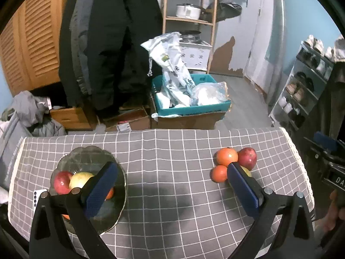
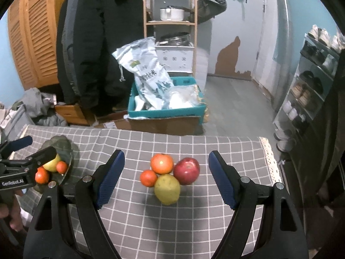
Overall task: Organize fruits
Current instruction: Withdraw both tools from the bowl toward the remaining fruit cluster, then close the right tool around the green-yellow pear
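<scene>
Table: grey tablecloth with white grid lines (image 2: pixel 151 226), lace trim on its right edge.
Loose fruit, right side: four pieces in a touching cluster. Large orange tangerine (image 2: pixel 162 163) at the far side, small orange tangerine (image 2: pixel 148 178) to its left, dark red apple (image 2: pixel 186 171) on the right, yellow-green pear (image 2: pixel 167 189) nearest.
Same cluster, left wrist view: large orange tangerine (image 1: pixel 227 156), small orange tangerine (image 1: pixel 219 173), dark red apple (image 1: pixel 247 158); the pear is mostly hidden behind a finger.
Bowl: dark scalloped glass bowl (image 1: pixel 120 172) on the left side of the table, well apart from the cluster.
Bowl contents: red apple (image 1: pixel 62 182), pale yellow pear (image 1: pixel 80 179), orange fruit partly hidden by the finger.
Right gripper (image 2: pixel 166 179): jaws spread wide, nothing between the pads, hanging above the table with the cluster framed between its fingers.
Left gripper (image 1: pixel 170 185): jaws spread, empty, over bare cloth between bowl and cluster.
Background: teal plastic crate (image 2: pixel 168 110) with bags, on cardboard, on the floor beyond the table.
</scene>
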